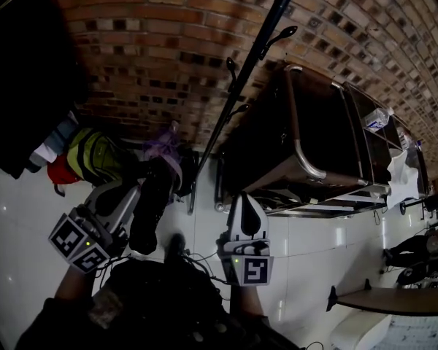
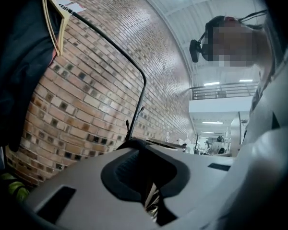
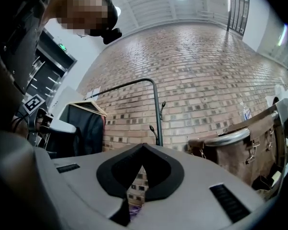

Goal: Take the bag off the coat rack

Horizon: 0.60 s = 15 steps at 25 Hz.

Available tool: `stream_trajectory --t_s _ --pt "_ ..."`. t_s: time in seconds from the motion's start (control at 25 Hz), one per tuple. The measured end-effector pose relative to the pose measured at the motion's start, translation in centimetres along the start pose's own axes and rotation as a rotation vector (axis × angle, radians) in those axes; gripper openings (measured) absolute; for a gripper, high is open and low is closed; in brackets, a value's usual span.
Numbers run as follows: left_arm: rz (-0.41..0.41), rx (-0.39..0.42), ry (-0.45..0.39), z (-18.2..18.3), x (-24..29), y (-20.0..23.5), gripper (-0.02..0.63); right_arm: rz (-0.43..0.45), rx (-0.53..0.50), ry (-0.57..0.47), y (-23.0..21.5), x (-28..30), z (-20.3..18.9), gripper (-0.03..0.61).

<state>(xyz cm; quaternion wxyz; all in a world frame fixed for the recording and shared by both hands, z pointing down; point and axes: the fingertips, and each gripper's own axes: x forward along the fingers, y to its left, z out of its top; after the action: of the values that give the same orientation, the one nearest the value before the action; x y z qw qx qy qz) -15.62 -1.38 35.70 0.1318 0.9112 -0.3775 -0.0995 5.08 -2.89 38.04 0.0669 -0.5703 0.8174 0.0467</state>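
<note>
As it hangs, the bag (image 1: 150,210) seemingly points downward.

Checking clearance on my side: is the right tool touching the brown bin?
Apart. The right gripper view shows the right tool shut, brick wall all around its tip, and the brown bin off to the side.

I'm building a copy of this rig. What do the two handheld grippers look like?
The left gripper and right gripper both have smooth light-grey shells, and their tongs are lined with black pads. Each carries a cube of black-and-white square markers: the left cube and the right cube. A small green light glows on the right one. Thin dark cables run between them.
</note>
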Motion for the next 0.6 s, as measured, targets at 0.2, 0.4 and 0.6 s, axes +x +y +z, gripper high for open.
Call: stream_trajectory --t_s 0.2,0.4,0.6 --pt "0.009 -0.025 0.026 -1.0 -4.8 0.3 0.02 -0.027 -0.014 0.015 4.1 -2.5 0.8 0.006" --pt "0.047 -0.005 0.046 -1.3 -9.3 0.7 0.02 -0.023 -0.037 0.053 8.3 -5.1 1.1 0.006" --pt "0.052 0.01 0.046 -1.6 -13.1 -0.1 0.02 -0.012 -0.053 0.069 12.3 -7.4 1.0 0.006"
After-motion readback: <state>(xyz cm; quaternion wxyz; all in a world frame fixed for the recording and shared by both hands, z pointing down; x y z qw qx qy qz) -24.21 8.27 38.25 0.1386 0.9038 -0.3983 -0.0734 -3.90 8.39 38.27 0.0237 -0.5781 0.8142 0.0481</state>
